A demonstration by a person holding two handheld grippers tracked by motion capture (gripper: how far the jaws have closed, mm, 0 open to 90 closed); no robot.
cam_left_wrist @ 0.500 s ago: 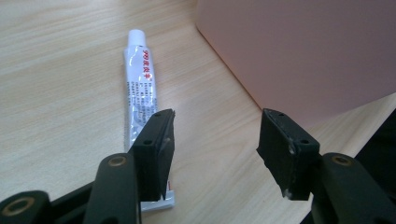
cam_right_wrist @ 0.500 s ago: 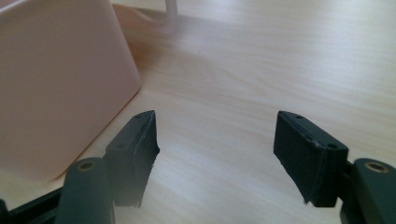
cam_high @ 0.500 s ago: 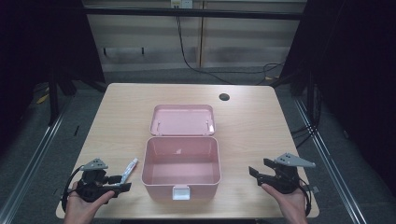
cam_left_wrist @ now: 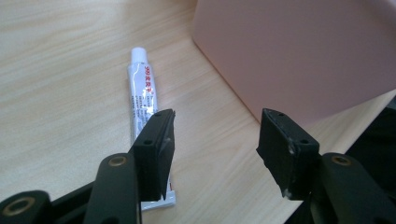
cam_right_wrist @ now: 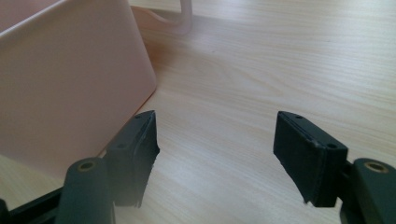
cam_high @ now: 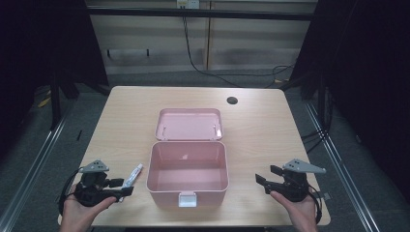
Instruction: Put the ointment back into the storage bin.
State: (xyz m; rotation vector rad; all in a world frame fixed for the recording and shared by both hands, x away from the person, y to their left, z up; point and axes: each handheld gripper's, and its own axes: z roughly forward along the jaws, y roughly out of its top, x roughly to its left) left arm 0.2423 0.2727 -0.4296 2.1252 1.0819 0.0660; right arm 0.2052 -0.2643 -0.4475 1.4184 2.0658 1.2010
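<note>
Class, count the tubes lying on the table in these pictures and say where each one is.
1. A single white tube lies on the table left of the open pink box, just ahead of the left gripper. None shows inside the box.

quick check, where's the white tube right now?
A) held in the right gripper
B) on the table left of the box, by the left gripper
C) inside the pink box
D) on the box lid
B: the tube lies flat on the table beside the open pink box, at the left gripper, whose open jaws are not clamped on it.

Unreadable red print on white tube (cam_left_wrist: 142,100)
</note>
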